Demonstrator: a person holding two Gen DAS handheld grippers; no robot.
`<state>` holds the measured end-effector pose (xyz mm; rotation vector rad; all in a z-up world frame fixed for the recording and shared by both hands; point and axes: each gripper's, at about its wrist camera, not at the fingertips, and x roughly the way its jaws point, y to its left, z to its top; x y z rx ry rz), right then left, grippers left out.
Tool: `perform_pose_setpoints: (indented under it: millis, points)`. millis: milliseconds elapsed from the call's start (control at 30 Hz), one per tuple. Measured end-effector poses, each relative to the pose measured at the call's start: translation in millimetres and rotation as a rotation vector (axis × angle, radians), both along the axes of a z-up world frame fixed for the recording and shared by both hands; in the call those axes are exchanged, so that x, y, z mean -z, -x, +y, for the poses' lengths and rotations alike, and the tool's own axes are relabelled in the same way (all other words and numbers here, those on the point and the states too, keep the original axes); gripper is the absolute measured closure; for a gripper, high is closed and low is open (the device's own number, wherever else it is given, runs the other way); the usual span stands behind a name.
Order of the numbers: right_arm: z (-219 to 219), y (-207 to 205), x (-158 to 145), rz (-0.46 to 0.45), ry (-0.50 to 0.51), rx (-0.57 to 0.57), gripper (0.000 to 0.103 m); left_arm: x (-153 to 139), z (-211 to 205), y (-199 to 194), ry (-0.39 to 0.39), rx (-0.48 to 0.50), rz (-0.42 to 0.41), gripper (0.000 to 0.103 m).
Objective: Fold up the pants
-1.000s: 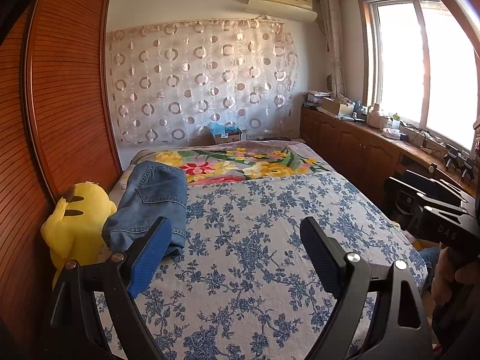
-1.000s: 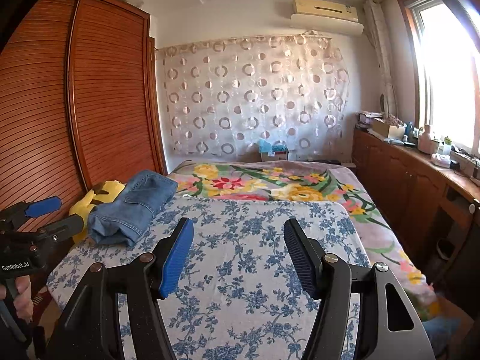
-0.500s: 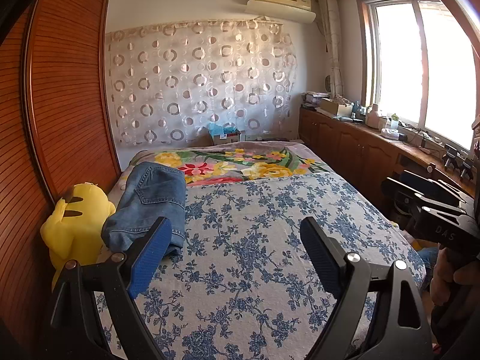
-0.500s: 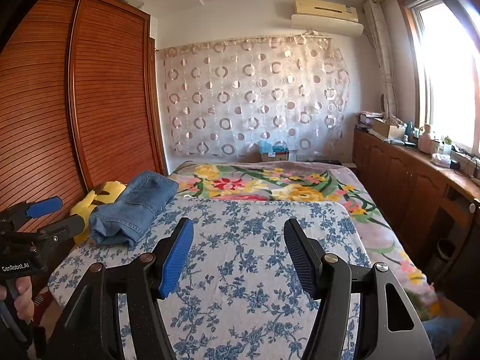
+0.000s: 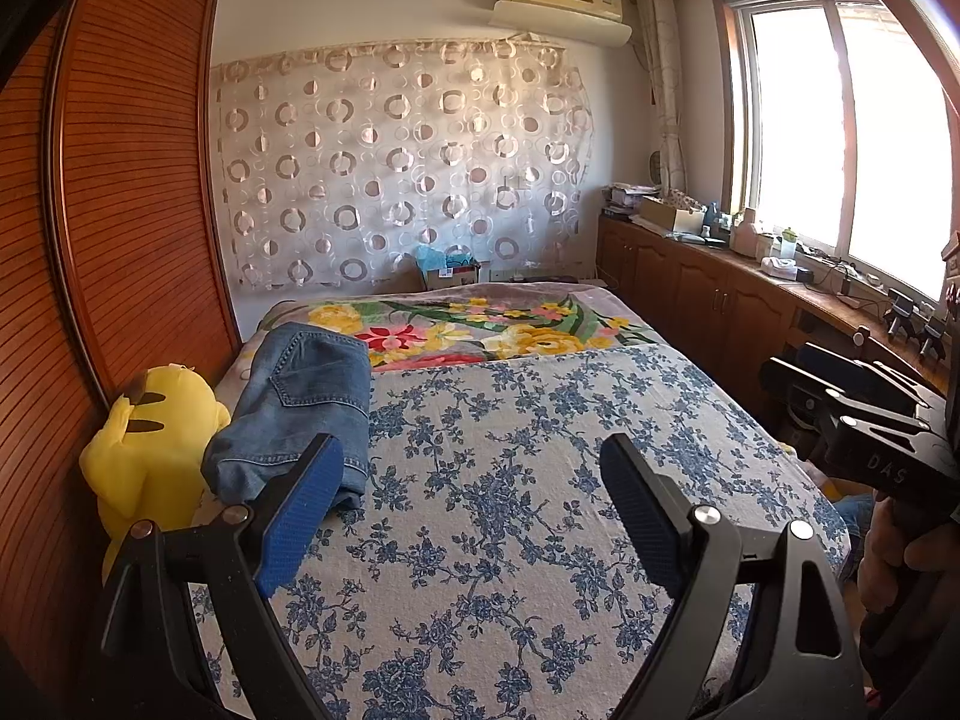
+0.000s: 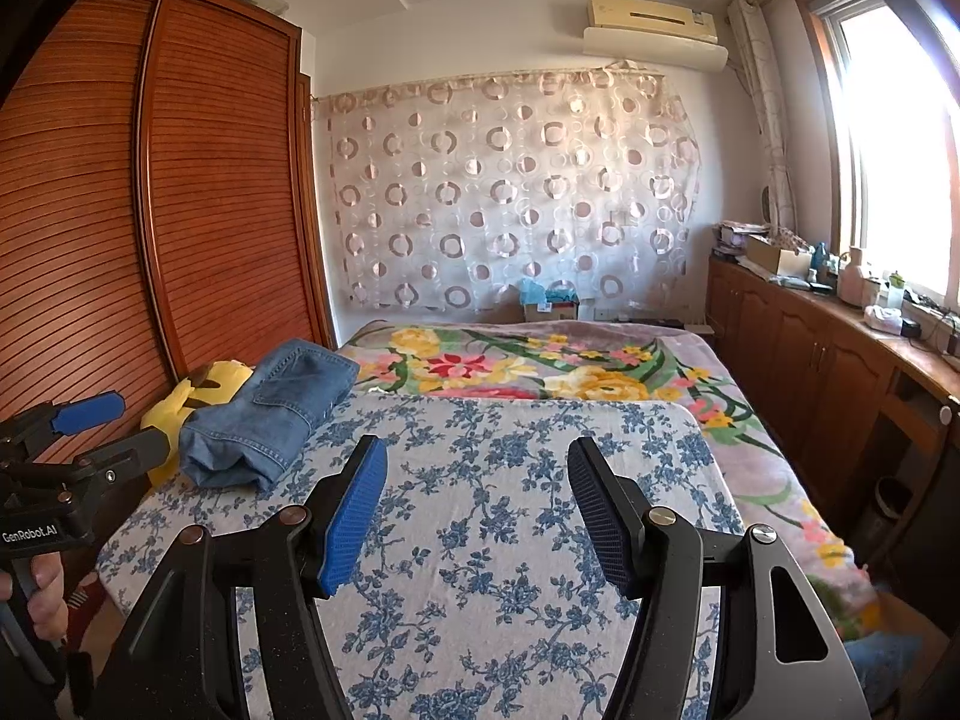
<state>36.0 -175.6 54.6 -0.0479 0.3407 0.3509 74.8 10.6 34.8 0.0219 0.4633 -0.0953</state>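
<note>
Faded denim pants [image 5: 300, 402] lie on matt floral cotton sheet [image 5: 510, 480] beside ribbed, glossy wooden wardrobe [image 5: 138, 180].

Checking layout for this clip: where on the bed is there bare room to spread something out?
The blue-flowered sheet is bare from the folded jeans across to its window-side edge. The floral blanket beyond it is bare too. It is crowded only at the wardrobe side, where the jeans lie against the yellow plush toy.

A yellow plush toy [image 5: 150, 438] sat at the bed's [image 5: 510, 480] left edge beside the wooden wardrobe [image 5: 138, 180]; an air conditioner [image 5: 561, 0] hung above the far curtain [image 5: 396, 168].
</note>
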Motion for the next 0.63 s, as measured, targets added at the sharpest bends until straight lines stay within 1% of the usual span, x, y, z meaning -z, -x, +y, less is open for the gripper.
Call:
perform_pose_setpoints:
  millis: [633]
  points:
    - [1.7, 2.0, 1.3, -0.002, 0.0, 0.004, 0.038, 0.4, 0.0, 0.7, 0.001, 0.0, -0.001, 0.015]
